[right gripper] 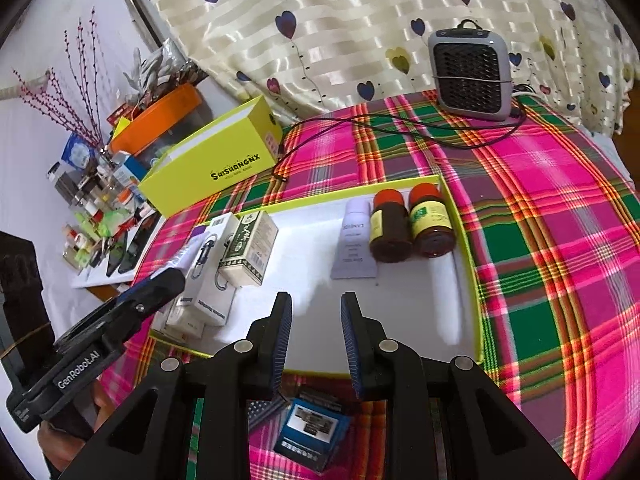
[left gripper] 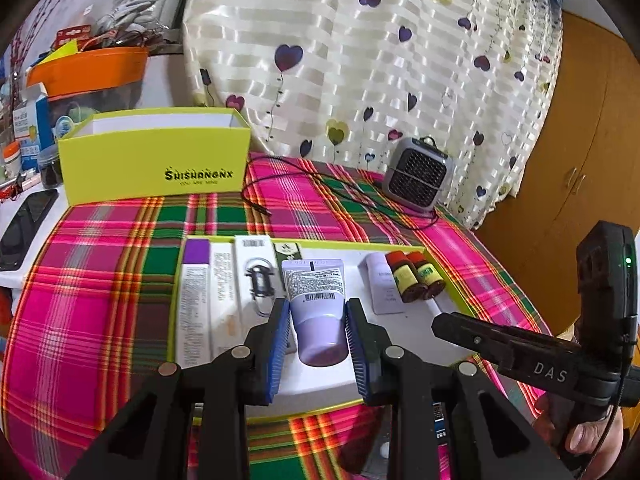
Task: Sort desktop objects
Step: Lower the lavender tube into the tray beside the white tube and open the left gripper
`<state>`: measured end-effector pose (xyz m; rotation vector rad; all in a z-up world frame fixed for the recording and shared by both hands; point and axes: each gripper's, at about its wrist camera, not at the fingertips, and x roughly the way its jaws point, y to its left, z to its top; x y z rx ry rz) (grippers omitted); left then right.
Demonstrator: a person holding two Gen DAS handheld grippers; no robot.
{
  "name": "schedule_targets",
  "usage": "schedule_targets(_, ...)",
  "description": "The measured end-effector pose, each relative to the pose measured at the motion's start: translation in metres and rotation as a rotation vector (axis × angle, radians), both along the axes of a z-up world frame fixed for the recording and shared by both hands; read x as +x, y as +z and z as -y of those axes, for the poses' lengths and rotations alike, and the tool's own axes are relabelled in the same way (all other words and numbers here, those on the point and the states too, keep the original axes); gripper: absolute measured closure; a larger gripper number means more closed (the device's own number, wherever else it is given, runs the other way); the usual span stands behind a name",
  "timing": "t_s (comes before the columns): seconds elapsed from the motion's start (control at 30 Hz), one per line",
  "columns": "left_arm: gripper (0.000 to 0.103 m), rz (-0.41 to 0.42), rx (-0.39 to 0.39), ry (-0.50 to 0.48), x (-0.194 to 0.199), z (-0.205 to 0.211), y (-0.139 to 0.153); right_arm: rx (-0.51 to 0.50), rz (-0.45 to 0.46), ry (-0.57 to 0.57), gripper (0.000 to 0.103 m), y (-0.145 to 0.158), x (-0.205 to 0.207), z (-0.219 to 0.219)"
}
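Note:
My left gripper is shut on a lavender tube, cap end towards the camera, over the white floor of a yellow-rimmed tray. In the tray several white boxes lie in a row at the left. A second pale tube and two brown bottles with red caps lie at the right. My right gripper hovers over the tray's near middle, its jaws a little apart with nothing between them. The bottles are ahead of it to the right.
A tall yellow box stands open behind the tray. A small grey heater with a black cable sits at the back right of the plaid cloth. A blue packet lies under the right gripper. A cluttered white side table is on the left.

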<state>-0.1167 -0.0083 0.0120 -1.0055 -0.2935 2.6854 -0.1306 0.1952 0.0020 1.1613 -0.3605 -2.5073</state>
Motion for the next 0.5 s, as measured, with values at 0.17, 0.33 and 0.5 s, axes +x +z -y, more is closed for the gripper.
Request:
schedule_targets(0.17, 0.074, 0.029, -0.007, -0.016, -0.006, -0.015, -0.002, -0.005, -0.003, -0.019, 0.076, -0.003, 0.001, -0.012)
schedule_targets(0.33, 0.074, 0.056, -0.027, -0.027, -0.015, -0.034, -0.004, -0.005, -0.006, -0.025, 0.076, -0.005, 0.001, -0.02)
schedule_targets(0.5, 0.074, 0.092, -0.022, -0.022, -0.031, -0.048, -0.008, -0.009, -0.016, -0.031, 0.076, -0.007, 0.001, -0.03)
